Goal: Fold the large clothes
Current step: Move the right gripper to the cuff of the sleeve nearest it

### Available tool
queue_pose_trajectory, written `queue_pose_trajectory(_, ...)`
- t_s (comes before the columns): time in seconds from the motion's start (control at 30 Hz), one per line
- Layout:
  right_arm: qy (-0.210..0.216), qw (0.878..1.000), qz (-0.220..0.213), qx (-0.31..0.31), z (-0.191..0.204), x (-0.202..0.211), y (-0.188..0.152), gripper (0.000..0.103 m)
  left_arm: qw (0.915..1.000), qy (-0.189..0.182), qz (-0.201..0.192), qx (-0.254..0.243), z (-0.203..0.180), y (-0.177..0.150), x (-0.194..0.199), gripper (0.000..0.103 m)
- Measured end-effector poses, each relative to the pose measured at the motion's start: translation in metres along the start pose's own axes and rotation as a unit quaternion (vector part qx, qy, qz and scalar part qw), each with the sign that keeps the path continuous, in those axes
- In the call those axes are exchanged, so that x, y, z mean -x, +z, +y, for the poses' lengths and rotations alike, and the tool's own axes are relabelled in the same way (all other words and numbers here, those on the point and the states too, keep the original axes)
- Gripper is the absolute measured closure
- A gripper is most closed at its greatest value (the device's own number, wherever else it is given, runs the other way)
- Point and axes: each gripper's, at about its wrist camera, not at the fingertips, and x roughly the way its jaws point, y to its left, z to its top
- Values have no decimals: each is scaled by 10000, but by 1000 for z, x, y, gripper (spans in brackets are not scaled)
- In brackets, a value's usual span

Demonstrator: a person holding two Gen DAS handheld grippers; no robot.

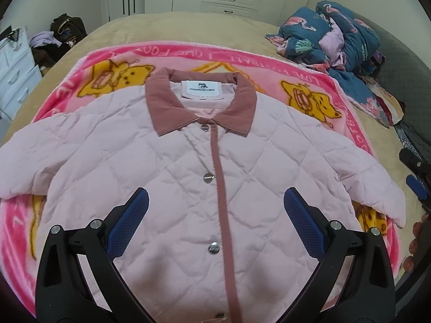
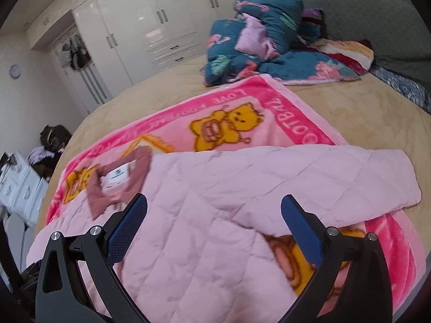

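A pale pink quilted jacket (image 1: 172,177) lies flat and face up on a pink cartoon blanket (image 1: 89,62), buttoned, with a dusty-rose collar (image 1: 239,102) and both sleeves spread sideways. My left gripper (image 1: 215,202) hovers open above the jacket's chest, over the button strip. In the right wrist view the same jacket (image 2: 215,215) fills the foreground, its right sleeve (image 2: 363,177) stretching out to the right. My right gripper (image 2: 214,210) is open above the jacket near that sleeve's underarm, holding nothing. The other gripper (image 1: 416,177) shows at the left wrist view's right edge.
The blanket (image 2: 269,102) lies on a tan bed (image 1: 242,27). A heap of teal flowered bedding (image 1: 336,35) sits at the far right by a grey headboard (image 2: 377,18). White wardrobes (image 2: 140,29) stand behind. A white dresser (image 1: 13,67) and dark bags (image 1: 64,35) stand left of the bed.
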Motion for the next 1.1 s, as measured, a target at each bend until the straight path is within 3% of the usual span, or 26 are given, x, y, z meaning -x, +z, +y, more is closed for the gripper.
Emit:
queue_pose_trajectory(0.1,-284,9994,-72,-172,-22,-12,-2,4,10000,-33,9,-74,-9,4,-11,9)
queue_pose_trajectory(0.47,-689,9908,107,-1158,-114,-39,0,4,9996,-133,197,-158,-49,6,-57,9)
queue_pose_trajectory(0.7,-830,9759,64,-2019,-173,-37,-3,4,9990,-121,250,-352,-81,8,-73,9)
queue_pose_trajectory(1.1,-1123,9454,37,-3060,-241,-37,-15,4,9965,-57,370,-741,-125,3,-89,9)
